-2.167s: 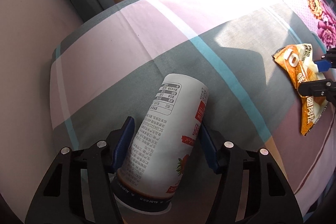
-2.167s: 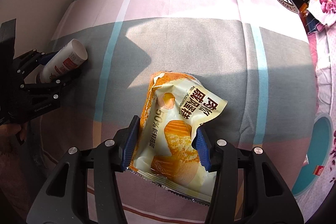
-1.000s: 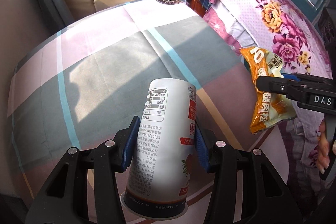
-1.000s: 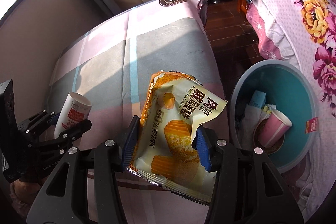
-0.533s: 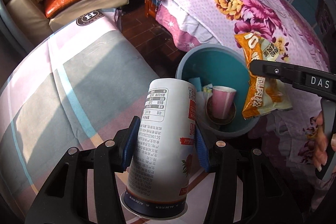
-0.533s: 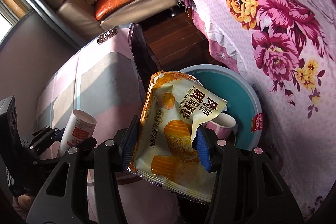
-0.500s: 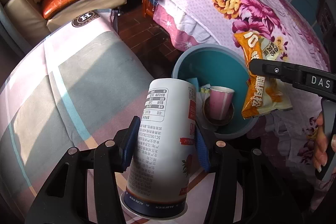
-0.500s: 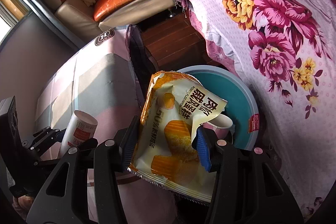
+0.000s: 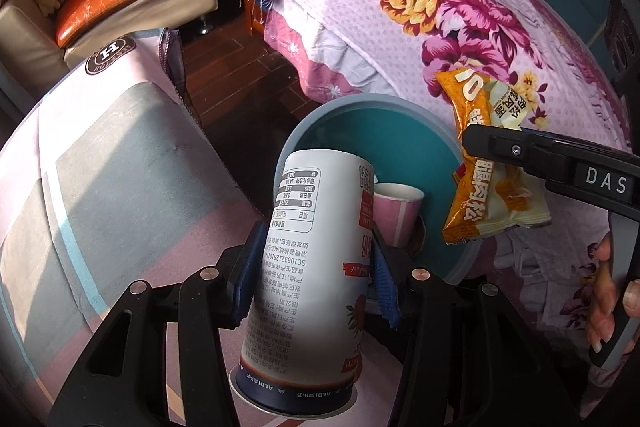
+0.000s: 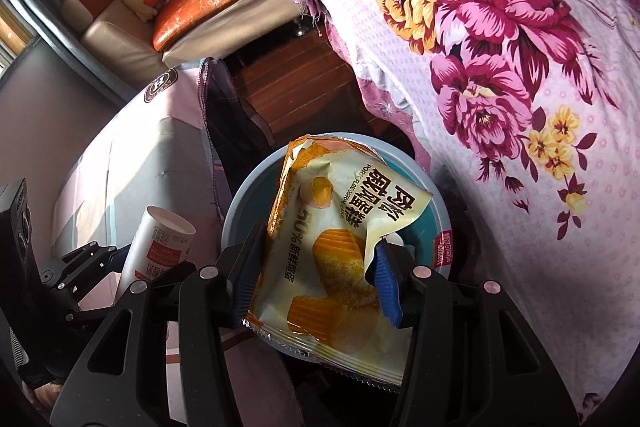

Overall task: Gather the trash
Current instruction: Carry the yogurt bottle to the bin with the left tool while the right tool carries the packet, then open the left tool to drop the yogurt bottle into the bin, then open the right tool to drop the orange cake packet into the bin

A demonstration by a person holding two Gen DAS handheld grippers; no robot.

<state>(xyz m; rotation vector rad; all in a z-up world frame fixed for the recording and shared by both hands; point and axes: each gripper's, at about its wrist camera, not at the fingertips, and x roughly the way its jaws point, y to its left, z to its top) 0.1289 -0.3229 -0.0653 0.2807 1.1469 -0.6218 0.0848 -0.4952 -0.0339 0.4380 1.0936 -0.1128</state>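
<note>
Between two covered beds sits our teal bin point(image 9: 320, 115). We carry trash there: left gripper point(image 9: 316, 275) clamps the paper tube point(image 9: 308, 267), right gripper point(image 10: 316, 275) clamps the snack wrapper point(image 10: 332, 251). Next we centre each over the bin and let go.

left claw point(image 9: 316, 277) | black frame | blue pads point(image 9: 385, 287) | silver screws

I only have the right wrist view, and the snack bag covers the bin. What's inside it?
Observer: The left wrist view shows a pink paper cup standing mouth up in the teal bin.
Operator: How is the left gripper holding the white tube?
Observer: Both its blue fingers press the tube's sides around its middle.
Operator: Where does the snack bag hang?
Observer: From that side it overlaps the bin's right rim, and its lower end dangles free below the right gripper.
</note>
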